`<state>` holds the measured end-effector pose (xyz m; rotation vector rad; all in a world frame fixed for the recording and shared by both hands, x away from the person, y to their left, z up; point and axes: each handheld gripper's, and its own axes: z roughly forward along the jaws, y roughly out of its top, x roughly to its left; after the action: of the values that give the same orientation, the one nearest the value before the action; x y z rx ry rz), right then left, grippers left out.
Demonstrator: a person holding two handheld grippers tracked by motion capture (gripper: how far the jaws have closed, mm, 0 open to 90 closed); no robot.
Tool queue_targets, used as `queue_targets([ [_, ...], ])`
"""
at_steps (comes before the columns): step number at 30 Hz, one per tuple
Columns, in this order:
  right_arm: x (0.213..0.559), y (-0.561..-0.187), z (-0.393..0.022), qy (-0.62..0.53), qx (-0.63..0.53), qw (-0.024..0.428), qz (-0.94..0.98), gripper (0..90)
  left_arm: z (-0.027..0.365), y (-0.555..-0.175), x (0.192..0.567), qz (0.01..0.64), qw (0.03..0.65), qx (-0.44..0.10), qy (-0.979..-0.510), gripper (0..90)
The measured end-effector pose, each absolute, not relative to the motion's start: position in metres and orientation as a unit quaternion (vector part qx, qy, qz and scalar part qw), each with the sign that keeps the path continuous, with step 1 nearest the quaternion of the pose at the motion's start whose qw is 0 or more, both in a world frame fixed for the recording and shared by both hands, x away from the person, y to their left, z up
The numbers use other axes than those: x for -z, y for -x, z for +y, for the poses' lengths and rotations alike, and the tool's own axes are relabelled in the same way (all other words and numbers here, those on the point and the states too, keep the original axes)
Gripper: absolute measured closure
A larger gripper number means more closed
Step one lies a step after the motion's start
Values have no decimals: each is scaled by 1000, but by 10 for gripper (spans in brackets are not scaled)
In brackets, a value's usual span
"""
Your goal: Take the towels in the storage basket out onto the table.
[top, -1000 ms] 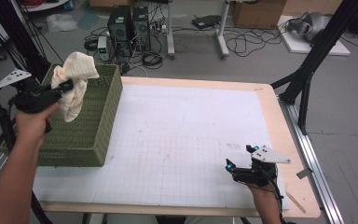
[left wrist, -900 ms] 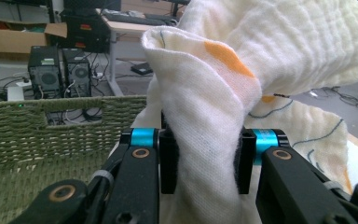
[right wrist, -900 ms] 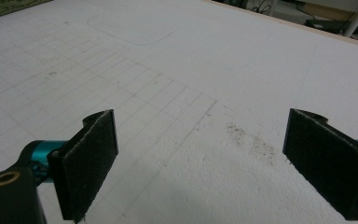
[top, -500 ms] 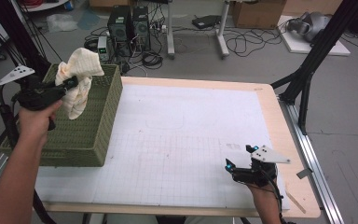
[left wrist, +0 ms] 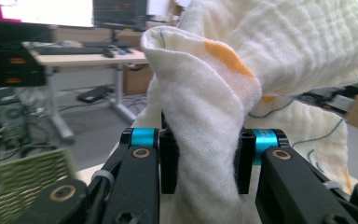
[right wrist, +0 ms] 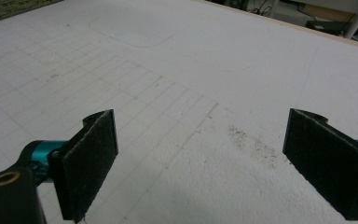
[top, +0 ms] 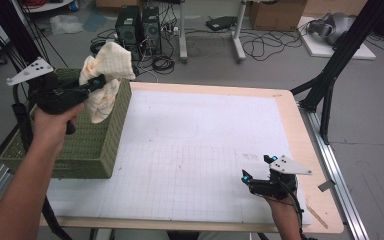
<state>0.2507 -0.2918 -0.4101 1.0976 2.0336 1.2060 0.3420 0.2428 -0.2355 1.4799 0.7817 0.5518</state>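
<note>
High view shows the left gripper [top: 96, 84] at ten o'clock, jaws pinching the cream cloth [top: 105, 75] hanging lengthwise above the green basket [top: 95, 145], while the right gripper [top: 257, 175], jaws spread, is far.

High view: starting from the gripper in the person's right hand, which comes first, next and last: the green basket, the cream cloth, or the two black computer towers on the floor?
From the right gripper, low at the table's right:
1. Green basket, across the table at its left edge.
2. Cream cloth, clamped in the left gripper above the basket's far end.
3. Computer towers, on the floor beyond the table.
</note>
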Motion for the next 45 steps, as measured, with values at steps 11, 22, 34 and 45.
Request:
queue_targets([
  [11, 409, -249, -292, -406, -446, 266, 752, 93, 155, -339, 246, 266, 646, -176, -693, 712],
  [22, 409, -249, -296, -411, -446, 270, 748, 93, 68, -338, 284, 217, 646, -100, -725, 712],
  [34, 409, -248, -306, -422, -445, 278, 739, 93, 12, -349, 350, 228, 614, -37, -755, 711],
  [45, 410, -248, -312, -434, -441, 279, 735, 93, -4, -360, 404, 271, 521, -60, -808, 679],
])
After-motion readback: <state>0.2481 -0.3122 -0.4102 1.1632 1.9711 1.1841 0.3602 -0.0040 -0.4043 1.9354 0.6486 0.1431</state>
